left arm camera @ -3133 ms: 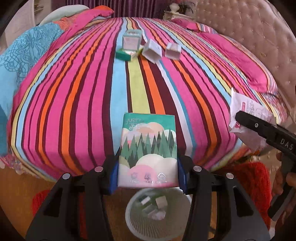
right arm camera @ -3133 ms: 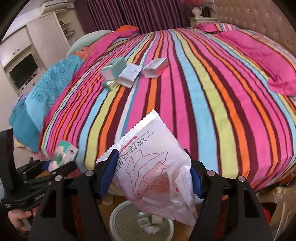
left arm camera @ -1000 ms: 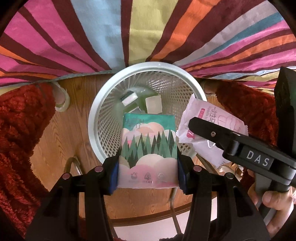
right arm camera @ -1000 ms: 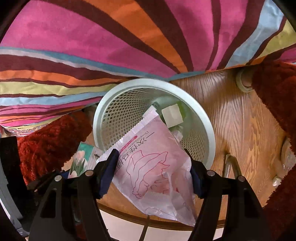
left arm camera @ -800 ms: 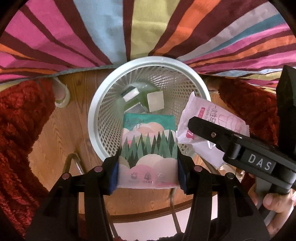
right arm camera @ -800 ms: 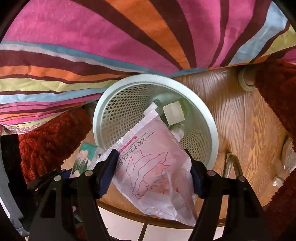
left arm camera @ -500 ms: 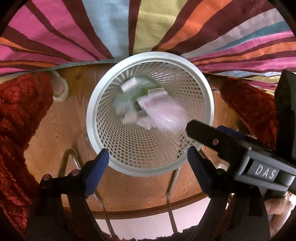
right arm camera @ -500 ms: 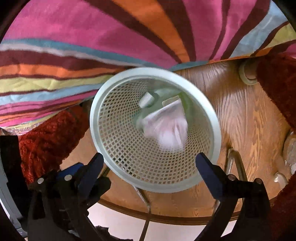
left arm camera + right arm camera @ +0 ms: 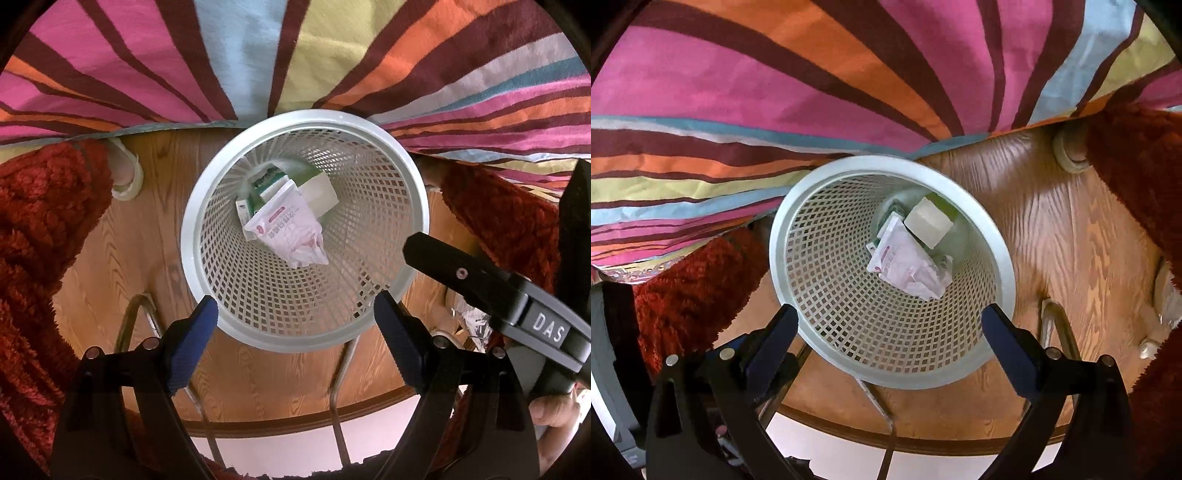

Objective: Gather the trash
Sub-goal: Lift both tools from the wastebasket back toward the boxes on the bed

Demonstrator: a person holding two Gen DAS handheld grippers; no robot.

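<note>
Directly over the white mesh wastebasket (image 9: 416,206), your left gripper (image 9: 291,314) and right gripper (image 9: 886,325) both hang with jaws spread wide and empty, while the pink-printed plastic wrapper (image 9: 291,232) lies at the basket's bottom on top of a white box (image 9: 319,195) and other small cartons. Judged from the basket alone, this drop is finished, so lift both tools straight up clear of the rim, keeping them apart from each other, before you swing toward the striped bedspread (image 9: 258,55) overhanging the basket's far edge, where any remaining litter would be.
</note>
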